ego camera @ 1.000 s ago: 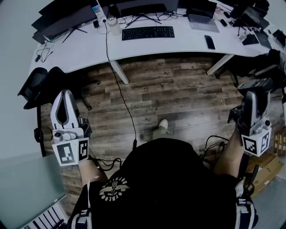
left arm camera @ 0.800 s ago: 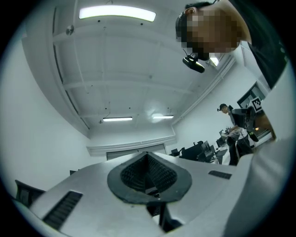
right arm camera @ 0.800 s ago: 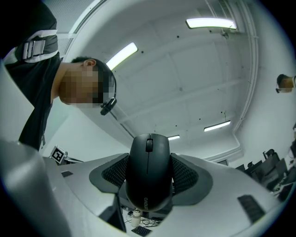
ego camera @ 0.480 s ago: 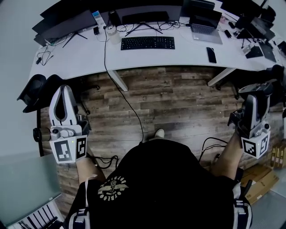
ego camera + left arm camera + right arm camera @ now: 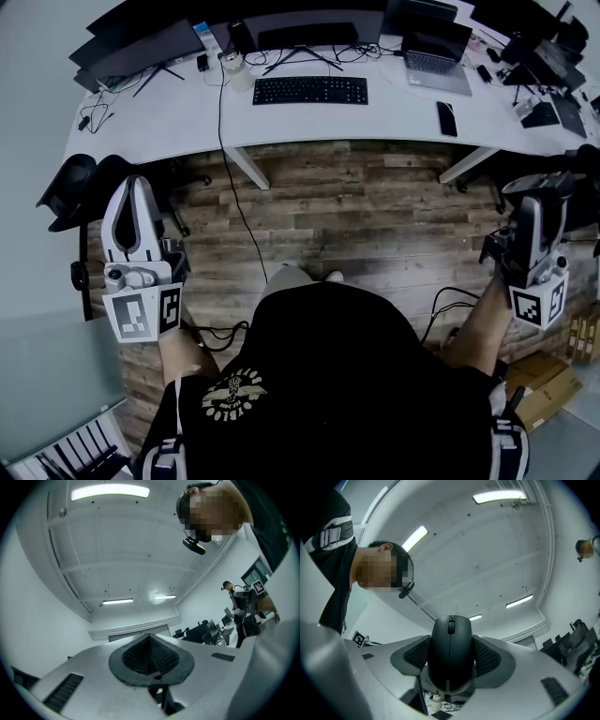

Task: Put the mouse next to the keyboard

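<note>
A black keyboard point(image 5: 310, 90) lies on the white desk point(image 5: 178, 117) far ahead of me. My right gripper point(image 5: 451, 660) is shut on a black mouse point(image 5: 451, 653), which is pinched between its ribbed pads and points up at the ceiling. In the head view that right gripper point(image 5: 536, 202) is raised at the right, over the wooden floor and short of the desk. At the left, my left gripper point(image 5: 138, 187) is also held up; in the left gripper view its pads point(image 5: 133, 657) meet with nothing between them.
Monitors point(image 5: 305, 21), a laptop point(image 5: 437, 62), a phone point(image 5: 445, 118) and a jar point(image 5: 237, 66) sit on the desk. A cable point(image 5: 236, 197) hangs from it to the floor. A black chair point(image 5: 80, 183) stands at the left, cardboard boxes point(image 5: 539, 380) at the lower right.
The desk and keyboard have shifted slightly in the head view as I step forward, a knee now showing below. Both grippers keep their places and states.
</note>
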Available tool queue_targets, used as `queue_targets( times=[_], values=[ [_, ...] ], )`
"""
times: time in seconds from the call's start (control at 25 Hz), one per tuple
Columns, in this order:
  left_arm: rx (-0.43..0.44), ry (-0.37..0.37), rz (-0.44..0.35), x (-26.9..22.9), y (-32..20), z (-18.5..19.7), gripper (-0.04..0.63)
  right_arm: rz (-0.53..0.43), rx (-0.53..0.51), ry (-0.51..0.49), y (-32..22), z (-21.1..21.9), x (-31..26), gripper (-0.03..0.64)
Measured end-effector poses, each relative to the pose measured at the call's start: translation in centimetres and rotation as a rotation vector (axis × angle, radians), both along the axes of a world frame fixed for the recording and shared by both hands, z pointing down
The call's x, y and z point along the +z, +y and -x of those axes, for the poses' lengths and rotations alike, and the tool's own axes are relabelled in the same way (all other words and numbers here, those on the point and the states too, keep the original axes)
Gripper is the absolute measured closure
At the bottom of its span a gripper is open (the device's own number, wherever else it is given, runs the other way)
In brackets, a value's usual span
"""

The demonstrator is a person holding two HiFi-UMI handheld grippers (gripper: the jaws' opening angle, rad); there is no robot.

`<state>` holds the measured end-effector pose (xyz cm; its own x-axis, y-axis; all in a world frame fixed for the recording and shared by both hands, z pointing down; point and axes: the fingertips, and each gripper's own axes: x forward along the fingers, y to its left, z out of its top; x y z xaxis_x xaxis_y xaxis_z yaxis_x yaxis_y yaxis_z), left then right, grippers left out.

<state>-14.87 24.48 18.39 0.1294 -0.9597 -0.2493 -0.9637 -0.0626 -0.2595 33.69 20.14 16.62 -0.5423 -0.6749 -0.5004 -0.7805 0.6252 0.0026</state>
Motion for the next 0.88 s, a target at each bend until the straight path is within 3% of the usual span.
queue_targets(
  times=[0.44,0.88],
  values=[
    [0.003,0.008,0.006,1.5,-2.5,1.7,0.594,0.002,0.003,0.019,-2.0,1.7,1.3,0.331],
    [0.043,0.027,-0.015,1.2,-8.7,4.0,0.594,-0.004,0.019,0.051,-6.5,4.8,1.0,0.331]
  ],
)
